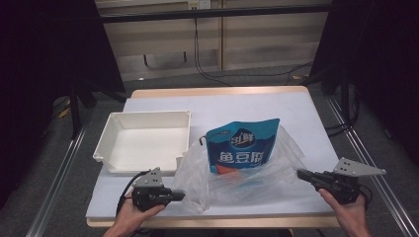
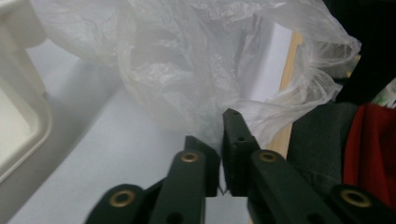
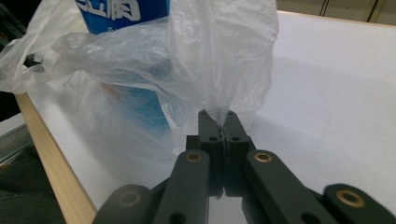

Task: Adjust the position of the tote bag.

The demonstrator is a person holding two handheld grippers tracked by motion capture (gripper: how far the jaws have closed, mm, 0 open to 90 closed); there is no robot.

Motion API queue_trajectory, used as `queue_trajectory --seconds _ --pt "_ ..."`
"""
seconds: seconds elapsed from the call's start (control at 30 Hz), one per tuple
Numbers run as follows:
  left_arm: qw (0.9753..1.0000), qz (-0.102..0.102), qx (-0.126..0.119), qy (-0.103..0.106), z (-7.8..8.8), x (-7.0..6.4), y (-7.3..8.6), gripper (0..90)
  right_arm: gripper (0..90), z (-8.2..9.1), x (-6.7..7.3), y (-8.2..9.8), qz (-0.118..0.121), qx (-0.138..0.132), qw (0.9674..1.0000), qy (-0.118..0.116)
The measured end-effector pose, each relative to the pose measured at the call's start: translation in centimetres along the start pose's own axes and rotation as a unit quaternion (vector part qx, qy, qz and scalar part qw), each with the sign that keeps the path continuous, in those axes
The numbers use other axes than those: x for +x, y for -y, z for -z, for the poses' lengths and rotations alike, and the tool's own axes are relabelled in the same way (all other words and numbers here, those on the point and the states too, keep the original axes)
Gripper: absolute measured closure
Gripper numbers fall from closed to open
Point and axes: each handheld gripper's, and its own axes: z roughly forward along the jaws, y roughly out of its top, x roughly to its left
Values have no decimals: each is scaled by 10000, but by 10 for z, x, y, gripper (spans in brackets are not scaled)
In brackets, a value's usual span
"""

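The plastic bag [image 1: 237, 173] lies on the table [image 1: 296, 108] just right of the white tray [image 1: 143, 140], with the blue snack pouch [image 1: 242, 145] standing inside it. Your left gripper [image 2: 219, 149] pinches the bag's near-left edge; your right gripper [image 3: 224, 128] is clamped tight on its right edge.

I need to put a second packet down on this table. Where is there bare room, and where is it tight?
Free: the far strip of the table beyond the white tray and the plastic bag, and the right side past the bag. Crowded: the near edge, where the left claw and right claw pinch the bag around the blue packet.
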Motion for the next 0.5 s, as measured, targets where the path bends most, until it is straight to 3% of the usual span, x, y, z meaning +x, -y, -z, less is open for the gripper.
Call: queue_trajectory --seconds 0.07,0.23,0.5 --pt "9999 24 -123 12 5 -2 1 841 852 1 2 -2 20 -54 10000 -50" --pt "9995 13 -309 -43 19 -8 3 734 749 6 8 -5 43 -174 9998 -119" --pt "9972 79 -671 -327 45 -6 3 620 601 22 13 -12 124 -431 9990 -57"
